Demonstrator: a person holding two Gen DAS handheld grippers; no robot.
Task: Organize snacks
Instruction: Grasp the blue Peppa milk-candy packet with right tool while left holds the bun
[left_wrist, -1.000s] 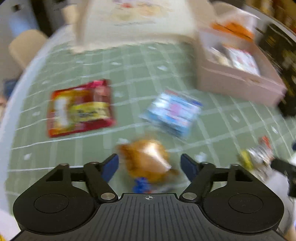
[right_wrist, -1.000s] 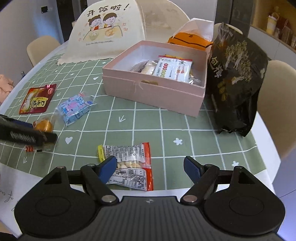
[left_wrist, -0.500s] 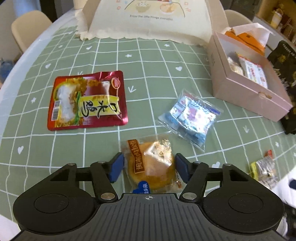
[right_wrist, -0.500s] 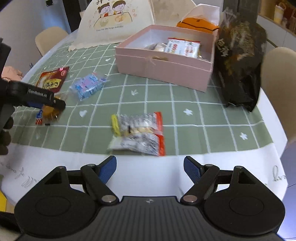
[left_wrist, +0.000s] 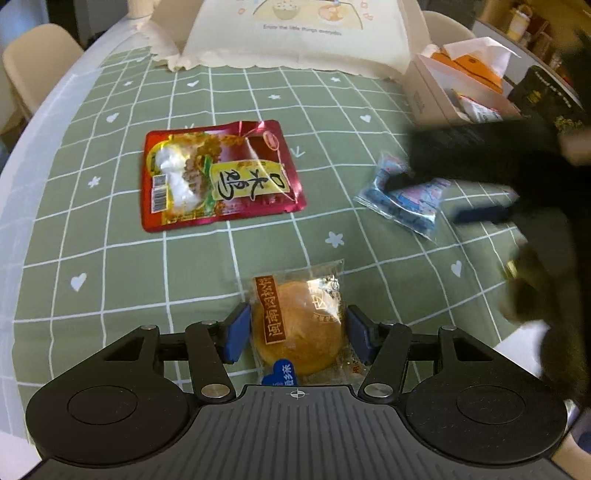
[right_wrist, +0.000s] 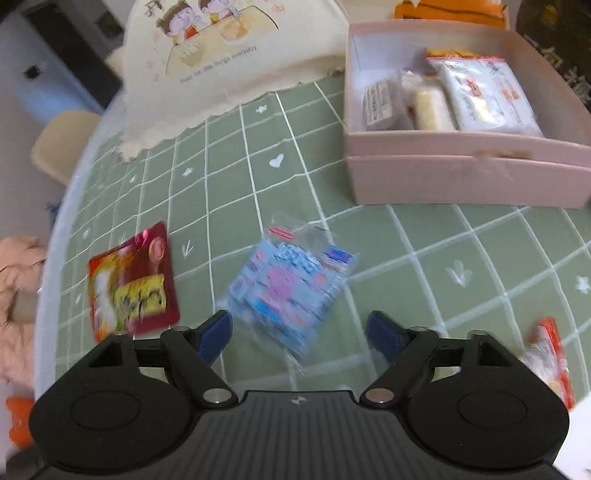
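A green checked cloth covers the tabletop (left_wrist: 110, 206). At lower centre of the left view, the left claw (left_wrist: 295, 334) is closing around a pastry (left_wrist: 299, 328), pads just beside its wrapper. The right claw (right_wrist: 299, 334) is opening, spread over a blue packet (right_wrist: 291, 280). A red pouch (left_wrist: 218, 173) lies upper left; a pink box (right_wrist: 461, 177) upper right.

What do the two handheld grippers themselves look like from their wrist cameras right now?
Both look alike. The left gripper has a matte black ribbed body with a small crosshair mark at its front edge, two round black housings, black linkage arms with silver pivot screws, and blue finger pads. The right gripper has the same black build, silver screws and blue pads. No cables or sleeves show clearly.
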